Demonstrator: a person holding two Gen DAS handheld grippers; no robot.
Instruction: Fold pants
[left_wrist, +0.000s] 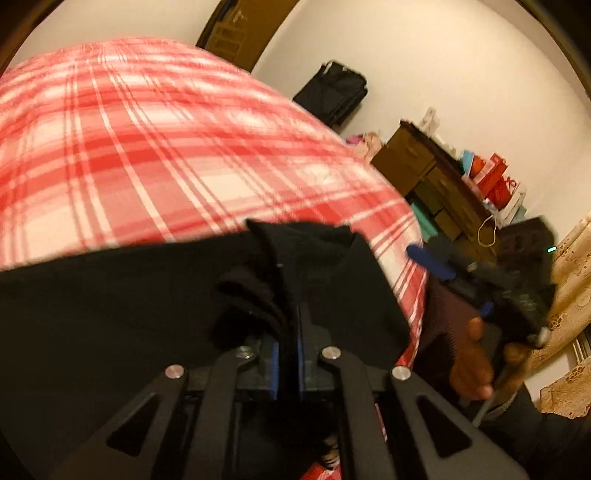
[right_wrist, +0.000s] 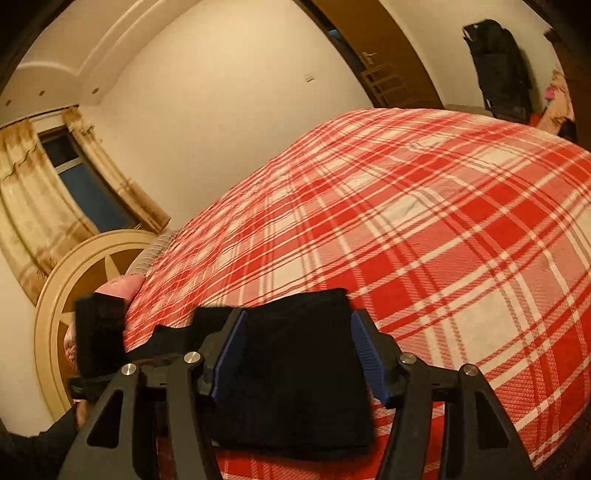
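Both wrist views close above the bed (left_wrist: 147, 147), facing across it (shared plaid cover, black pants (right_wrist: 295, 369))

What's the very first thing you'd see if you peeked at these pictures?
The big red and white checked blanket covering the whole bed. Next, the black pants lying on its near edge, with the left claw pinched shut on a bunch of them and the right claw open around the folded end.
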